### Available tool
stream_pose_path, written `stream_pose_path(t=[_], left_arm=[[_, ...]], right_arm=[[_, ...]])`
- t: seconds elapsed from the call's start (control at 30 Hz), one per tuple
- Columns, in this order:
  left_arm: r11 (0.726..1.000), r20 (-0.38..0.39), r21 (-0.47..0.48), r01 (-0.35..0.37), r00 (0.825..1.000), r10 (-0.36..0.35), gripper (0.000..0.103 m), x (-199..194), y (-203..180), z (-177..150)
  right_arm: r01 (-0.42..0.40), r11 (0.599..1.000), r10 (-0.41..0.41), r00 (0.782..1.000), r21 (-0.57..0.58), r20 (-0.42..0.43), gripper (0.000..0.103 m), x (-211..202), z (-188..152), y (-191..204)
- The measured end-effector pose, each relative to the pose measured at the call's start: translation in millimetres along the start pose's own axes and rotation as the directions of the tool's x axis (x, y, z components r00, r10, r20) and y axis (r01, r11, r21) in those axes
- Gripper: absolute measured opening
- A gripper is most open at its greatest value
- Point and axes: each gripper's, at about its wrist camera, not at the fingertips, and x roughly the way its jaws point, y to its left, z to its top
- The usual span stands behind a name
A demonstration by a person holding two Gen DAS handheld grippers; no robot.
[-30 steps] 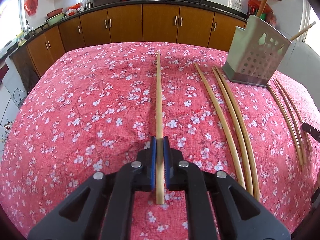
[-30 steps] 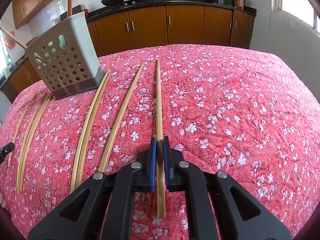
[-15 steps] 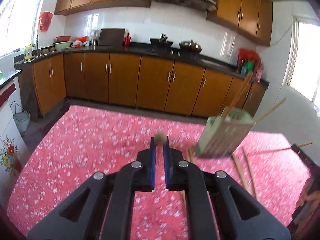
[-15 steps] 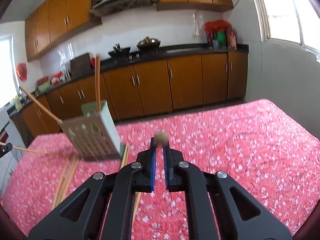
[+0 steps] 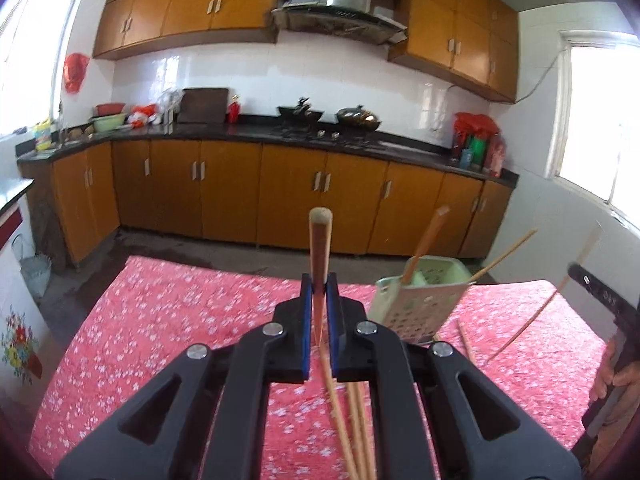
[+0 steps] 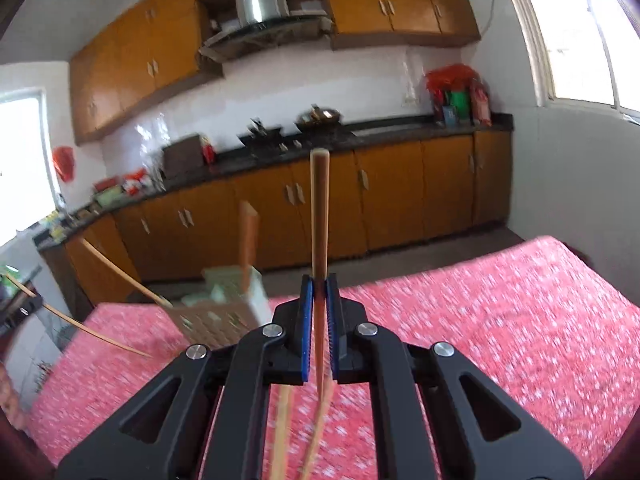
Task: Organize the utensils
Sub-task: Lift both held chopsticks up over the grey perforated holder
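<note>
Red floral tablecloth [image 5: 168,320] covers the table. On it stands the perforated utensil holder [image 5: 420,304], tilted, with sticks already in it; loose chopsticks [image 5: 352,420] lie on the cloth below. Left gripper [image 5: 319,292] clamps one chopstick [image 5: 320,240], raised above the cloth. Right gripper [image 6: 319,292] likewise pinches a second chopstick [image 6: 319,208], apparently clear of the blurred holder.

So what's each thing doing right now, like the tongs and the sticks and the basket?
Left tongs: shut on a chopstick, lifted.
Right tongs: shut on another chopstick, lifted.
Utensil basket: on the tablecloth, sticks poking out.
Loose chopsticks: lying on the cloth.
</note>
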Motion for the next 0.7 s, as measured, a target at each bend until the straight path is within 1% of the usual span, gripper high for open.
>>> stream_pose_path(t=[0.17,0.3,0.4,0.5,0.67,0.7], left_arm=[[0.996,0.041,0.027,0.090,0.995,-0.091,0.008,-19.1,-29.6,15.3],[0.989,0.089,0.051,0.137,0.986,-0.141,0.008,-24.0,-55.5,28.0],[0.987,0.116,0.061,0.150,0.981,-0.156,0.008,-20.0,-71.4,39.5],[0.985,0.128,0.052,0.166,0.977,-0.171,0.008,-11.9,-82.3,54.1],[0.987,0.172,0.071,0.143,0.973,-0.154,0.008,-1.5,-96.7,77.3],[0.988,0.191,0.070,0.136,0.971,-0.147,0.008,1.1,-98.1,83.1]], right_arm=[[-0.087,0.996,0.087,0.995,-0.009,0.056,0.008,-13.6,20.1,21.0],[-0.111,0.993,0.113,0.990,-0.027,0.090,0.008,-11.8,27.3,36.3],[-0.114,0.993,0.117,0.985,-0.034,0.124,0.008,-4.4,37.2,46.9],[-0.112,0.993,0.114,0.979,-0.023,0.169,0.008,3.7,51.3,54.0],[-0.094,0.996,0.089,0.961,0.006,0.263,0.008,18.5,74.2,58.8],[-0.089,0.996,0.083,0.957,0.009,0.277,0.008,21.8,75.8,60.9]])
